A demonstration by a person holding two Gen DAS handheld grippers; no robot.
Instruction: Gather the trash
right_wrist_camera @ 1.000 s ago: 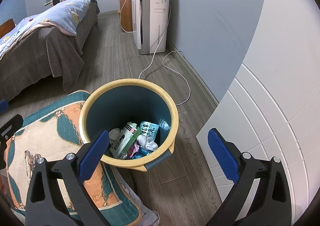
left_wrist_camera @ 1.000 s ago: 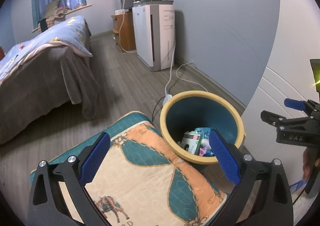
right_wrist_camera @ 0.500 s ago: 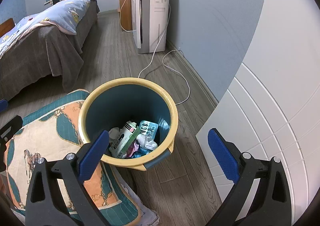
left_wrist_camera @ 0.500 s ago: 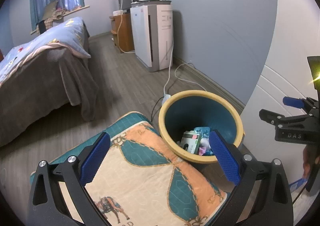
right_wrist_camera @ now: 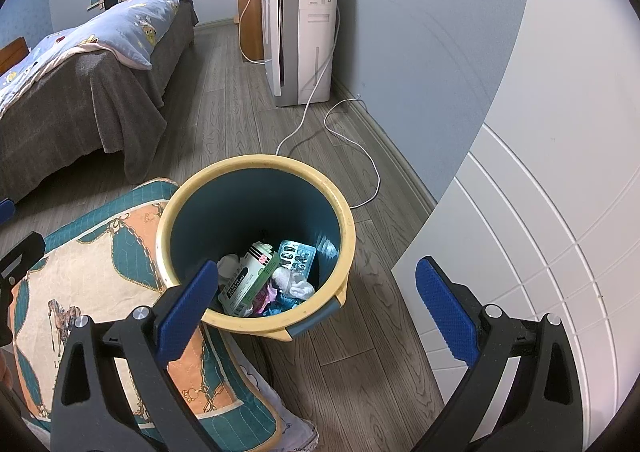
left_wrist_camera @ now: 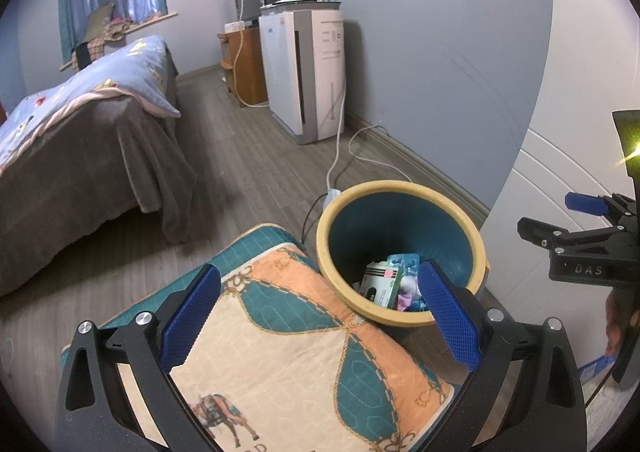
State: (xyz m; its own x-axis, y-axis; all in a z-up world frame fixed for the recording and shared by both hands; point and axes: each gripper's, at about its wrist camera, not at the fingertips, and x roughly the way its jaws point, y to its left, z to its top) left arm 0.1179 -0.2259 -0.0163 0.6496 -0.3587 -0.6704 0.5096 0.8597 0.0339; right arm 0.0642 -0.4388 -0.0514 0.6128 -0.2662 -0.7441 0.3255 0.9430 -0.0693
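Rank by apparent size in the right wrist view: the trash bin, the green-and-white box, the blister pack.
1. trash bin, by far the largest.
2. green-and-white box lying inside it.
3. blister pack, beside the box; partly buried, so its margin under the box is unsure.

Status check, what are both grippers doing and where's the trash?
Left gripper open, empty. Right gripper open, empty. Trash lies inside yellow-rimmed bin. Patterned cushion touches the bin's left side.
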